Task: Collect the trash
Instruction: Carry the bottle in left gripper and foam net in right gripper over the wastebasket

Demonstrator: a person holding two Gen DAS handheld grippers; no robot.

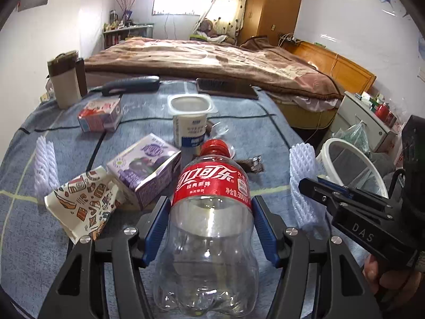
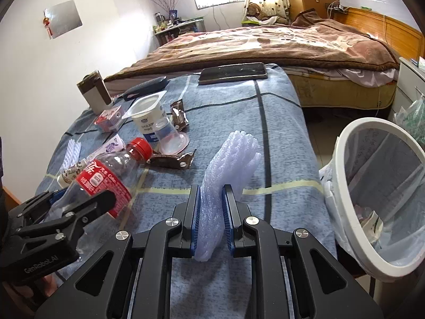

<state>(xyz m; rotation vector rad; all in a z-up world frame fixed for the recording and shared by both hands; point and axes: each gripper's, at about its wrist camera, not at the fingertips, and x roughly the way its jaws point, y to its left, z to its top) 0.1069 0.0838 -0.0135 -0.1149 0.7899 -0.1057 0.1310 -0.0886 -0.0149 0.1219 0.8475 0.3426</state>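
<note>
over the near end of the blue checked table (image 2: 279, 122), the left claw (image 1: 211, 226) is clamping an empty cola bottle (image 1: 209, 212) around its middle, red cap pointing toward the bed (image 2: 265, 42). the right claw (image 2: 211, 212) is pinching a white foam fruit net (image 2: 228, 164), and its blue pads are pressed into the foam on both sides.

just off the table's right edge, the white-rimmed trash bin (image 2: 342, 159) is sitting with its clear liner open; some paper scraps are lying at the bottom, too blurred to name. open cloth is stretching between the right claw and that edge, while the left half of the table is crowded.

counting what's waiting: two foam nets in all, the second one (image 1: 45, 164) lying near the left edge. two small cartons, a purple one (image 1: 146, 170) and a red-and-purple one (image 1: 99, 115). one yogurt cup (image 1: 190, 122) standing upright, one clear plastic cup (image 2: 170, 133) tipped on its side just beside it, two brown foil wrappers (image 2: 172, 159), one printed paper wrapper (image 1: 85, 204). at the far edge a phone (image 2: 233, 73) is lying flat.
</note>
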